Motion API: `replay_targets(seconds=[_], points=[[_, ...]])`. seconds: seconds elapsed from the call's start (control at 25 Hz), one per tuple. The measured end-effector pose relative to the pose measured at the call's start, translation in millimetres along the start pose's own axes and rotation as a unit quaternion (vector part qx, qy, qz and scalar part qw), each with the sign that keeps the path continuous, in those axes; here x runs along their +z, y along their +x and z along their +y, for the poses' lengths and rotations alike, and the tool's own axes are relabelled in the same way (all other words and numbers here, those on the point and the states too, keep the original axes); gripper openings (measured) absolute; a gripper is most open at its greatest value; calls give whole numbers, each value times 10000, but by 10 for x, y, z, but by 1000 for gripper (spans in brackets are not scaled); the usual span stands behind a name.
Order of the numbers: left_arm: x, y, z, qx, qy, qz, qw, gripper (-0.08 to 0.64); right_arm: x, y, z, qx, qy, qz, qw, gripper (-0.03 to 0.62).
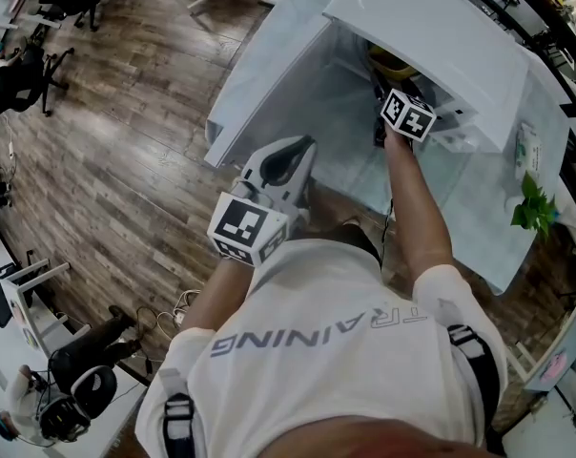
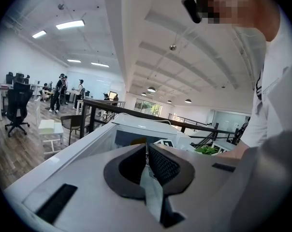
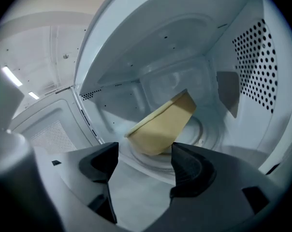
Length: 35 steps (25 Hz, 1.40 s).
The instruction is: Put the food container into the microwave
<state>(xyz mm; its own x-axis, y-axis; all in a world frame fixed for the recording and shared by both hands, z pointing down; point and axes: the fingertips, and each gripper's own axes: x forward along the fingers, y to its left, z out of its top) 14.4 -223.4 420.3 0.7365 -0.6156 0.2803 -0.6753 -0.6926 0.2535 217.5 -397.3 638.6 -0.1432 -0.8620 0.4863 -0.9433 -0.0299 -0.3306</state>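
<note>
At the far left of the head view we see a wooden floor (image 1: pixel 126 141) with office chairs (image 1: pixel 21 74) along its edge. Next comes our left gripper (image 1: pixel 302 151), held in front of the chest by the near edge of the pale table (image 1: pixel 479 218), well apart from the oven's opening. In the left gripper view its jaws lie together. The dark pads (image 2: pixel 163 166) meet along one line with nothing between them.

Further right the white microwave (image 1: pixel 441 36) stands on the table with its door (image 3: pixel 44 129) swung open to the left. Our right arm stretches toward the cavity, and the marker cube (image 1: pixel 406 114) sits right at its mouth. The right gripper (image 3: pixel 146 149) points into the cavity with its jaws spread wide. Neither pad touches anything.

Just beyond the fingertips, the yellow food container (image 3: pixel 160 124) is inside the microwave, on the round turntable (image 3: pixel 204 129). It looks slanted in the right gripper view, but the whole cavity slants there too, so we cannot tell whether it sits level.

At the far right a small green plant (image 1: pixel 534 203) stands near the table's edge.
</note>
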Motion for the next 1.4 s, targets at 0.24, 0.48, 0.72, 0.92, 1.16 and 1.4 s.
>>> replay_targets(seconds=[0.24,0.48,0.72,0.92,1.16,1.4], points=[[-17,-50,1,11,103,27,9999,44,-113,-15,-68,-132,73,147,9998,263],[-28,-79,-22,-35,106,29,9999,44,-98,-141,-106,-373,-34,282,9989,172],[-46,-114,-32,-59,61,34,10000,44,-115,-176,-141,-450,10,299,9985,80],[-70,-120,-32,-56,35,38,10000,44,-140,-177,-198,-503,39,296,9983,31],[-80,-156,-17,-34,7,15,10000,44,-166,-192,-172,-456,-29,320,9984,23],[-44,-175,-40,-32,-12,-58,10000,44,-212,-274,-89,-307,-77,326,9990,23]])
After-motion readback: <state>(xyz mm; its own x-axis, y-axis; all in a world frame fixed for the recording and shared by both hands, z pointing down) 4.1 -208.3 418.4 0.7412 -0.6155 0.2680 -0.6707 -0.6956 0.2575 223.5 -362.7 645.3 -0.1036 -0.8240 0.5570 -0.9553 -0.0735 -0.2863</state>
